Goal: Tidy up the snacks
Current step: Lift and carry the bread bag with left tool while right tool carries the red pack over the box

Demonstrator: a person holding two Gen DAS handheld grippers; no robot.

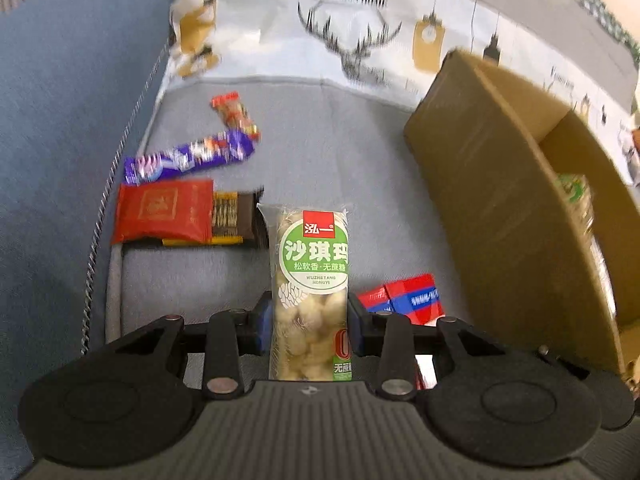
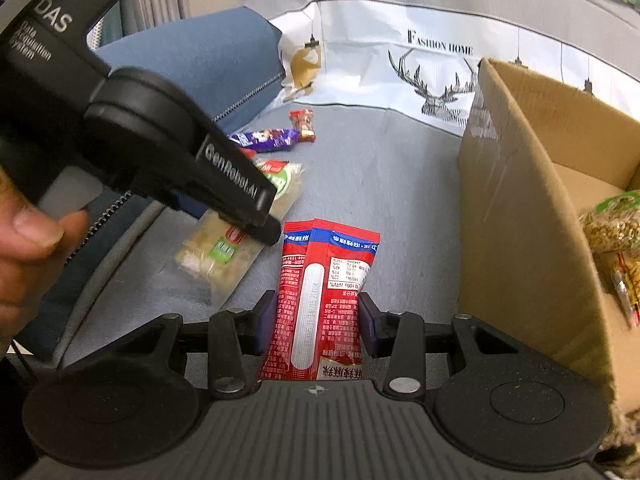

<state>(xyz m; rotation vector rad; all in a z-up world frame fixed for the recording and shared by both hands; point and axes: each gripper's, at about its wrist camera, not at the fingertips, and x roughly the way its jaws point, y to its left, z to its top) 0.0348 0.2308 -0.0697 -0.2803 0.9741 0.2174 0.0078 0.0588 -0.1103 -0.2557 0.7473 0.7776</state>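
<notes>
Snacks on grey sofa, left gripper (image 1: pixel 310 316) jaws pinching sachima pack (image 1: pixel 310 280) (green label), right gripper (image 2: pixel 318 316) jaws pinching red packet (image 2: pixel 320 292)

A grey woven fabric seat cushion (image 1: pixel 360 148) is filling the middle of both views, its surface lying flat and evenly lit. A blue upholstered armrest with a silver zipper along its seam (image 1: pixel 60 120) is rising at the left. Behind, a pale printed backrest cloth showing a line-drawn deer head, yellow hanging lamps and the words "Fashion Home" (image 2: pixel 436 56) is running across the rear.
</notes>
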